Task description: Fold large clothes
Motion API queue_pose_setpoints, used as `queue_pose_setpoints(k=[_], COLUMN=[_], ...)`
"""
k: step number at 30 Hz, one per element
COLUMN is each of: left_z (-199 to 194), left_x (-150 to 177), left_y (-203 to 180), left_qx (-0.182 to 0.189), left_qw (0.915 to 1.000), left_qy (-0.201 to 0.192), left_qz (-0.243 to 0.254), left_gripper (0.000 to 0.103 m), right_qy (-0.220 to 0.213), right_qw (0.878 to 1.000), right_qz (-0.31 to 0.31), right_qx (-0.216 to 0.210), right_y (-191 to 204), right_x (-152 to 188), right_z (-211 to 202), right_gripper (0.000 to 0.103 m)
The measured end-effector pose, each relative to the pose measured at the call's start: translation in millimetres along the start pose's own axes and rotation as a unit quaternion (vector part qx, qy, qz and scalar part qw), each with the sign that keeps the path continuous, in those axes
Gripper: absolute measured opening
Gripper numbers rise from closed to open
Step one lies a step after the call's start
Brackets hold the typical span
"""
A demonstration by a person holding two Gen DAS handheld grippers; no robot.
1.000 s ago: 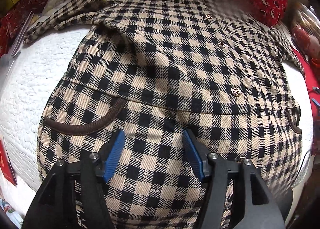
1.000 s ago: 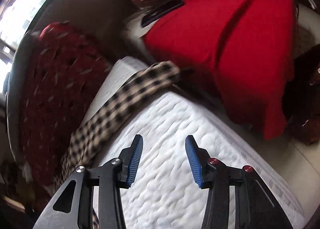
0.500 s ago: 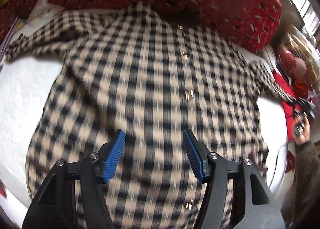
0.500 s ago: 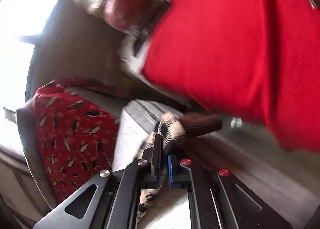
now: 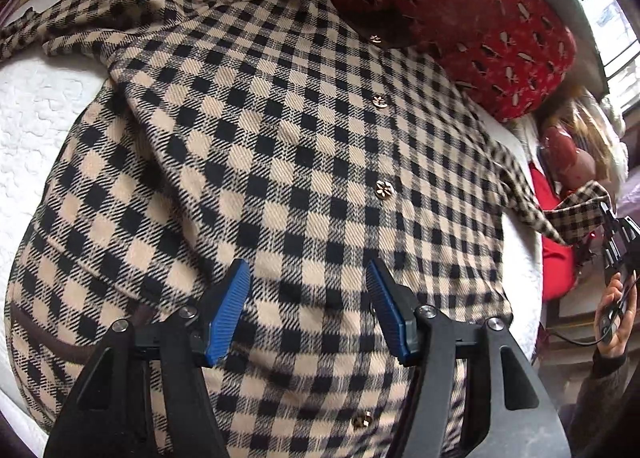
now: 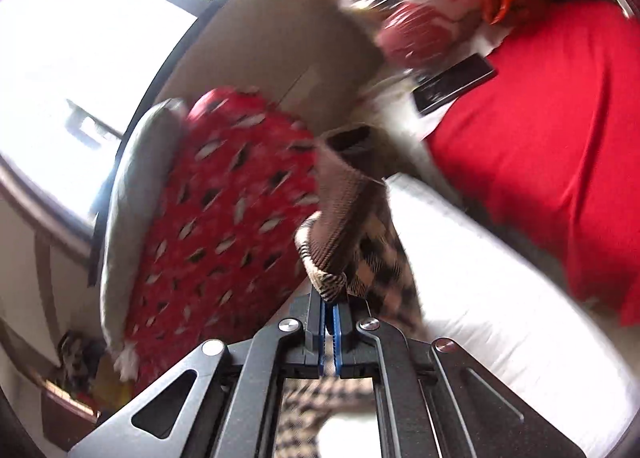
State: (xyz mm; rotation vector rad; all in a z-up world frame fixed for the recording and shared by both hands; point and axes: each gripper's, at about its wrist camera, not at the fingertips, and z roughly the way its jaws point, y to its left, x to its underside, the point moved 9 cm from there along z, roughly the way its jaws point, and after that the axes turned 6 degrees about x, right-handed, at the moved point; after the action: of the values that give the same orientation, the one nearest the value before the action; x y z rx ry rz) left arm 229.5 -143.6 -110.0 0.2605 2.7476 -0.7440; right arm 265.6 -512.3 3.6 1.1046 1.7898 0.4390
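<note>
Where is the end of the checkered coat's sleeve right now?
In the right wrist view, the sleeve cuff is pinched in the shut right gripper, lifted between the red patterned cushion and the white mattress.

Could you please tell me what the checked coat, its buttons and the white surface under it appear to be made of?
Checked coat: probably a thick woven, wool-like cloth; diagonal twill lines show, matte. Buttons: gold-coloured, shiny, flower-shaped, possibly metal or plated plastic. White surface: quilted fabric with a stitched, puffy pattern, like a mattress.
</note>
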Motion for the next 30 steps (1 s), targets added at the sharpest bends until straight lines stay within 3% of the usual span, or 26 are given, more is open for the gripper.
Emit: queue_pose_setpoints(k=[4, 8, 13, 18, 22, 26, 28, 30], left_z=[-17.5, -28.6, -55.4, -86.7, -100.4, -96.5, -90.6, -80.3], left_x=[3.3, 9.7, 15.8, 13.7, 15.4, 20.8, 24.5, 28.3], left_y=[7.0, 18.7, 47.2, 78.7, 94.6, 90.6, 83.9, 73.1], left_qx=[0.006, 0.018, 0.018, 0.013, 0.014, 0.02, 0.021, 0.026], left_qw=[0.9999, 0.9998, 0.9993, 0.9973, 0.9956, 0.996, 0.997, 0.9981], left_qy=[-0.008, -0.005, -0.021, -0.048, -0.059, -0.051, -0.041, -0.024], left_qz=[0.004, -0.011, -0.027, -0.054, -0.071, -0.071, -0.062, -0.051], left_gripper=[0.059, 0.059, 0.059, 0.059, 0.059, 0.059, 0.059, 0.059], right_qy=[0.023, 0.07, 0.15, 0.225, 0.274, 0.345, 0.365, 0.366], right_qw=[0.999, 0.994, 0.974, 0.944, 0.921, 0.885, 0.871, 0.866], right_qz=[0.004, -0.063, -0.153, -0.218, -0.259, -0.302, -0.324, -0.335], right_qx=[-0.028, -0.051, -0.08, -0.098, -0.1, -0.082, -0.062, -0.061], right_y=[38.8, 93.5, 156.8, 197.0, 202.8, 182.9, 162.3, 145.9], right_x=[46.9, 111.8, 210.7, 306.7, 380.9, 453.3, 471.8, 470.1], right_z=[-15.8, -15.9, 2.7, 21.6, 22.9, 20.4, 13.4, 2.9], right_gripper=[0.003, 0.003, 0.003, 0.003, 0.004, 0.015, 0.017, 0.018])
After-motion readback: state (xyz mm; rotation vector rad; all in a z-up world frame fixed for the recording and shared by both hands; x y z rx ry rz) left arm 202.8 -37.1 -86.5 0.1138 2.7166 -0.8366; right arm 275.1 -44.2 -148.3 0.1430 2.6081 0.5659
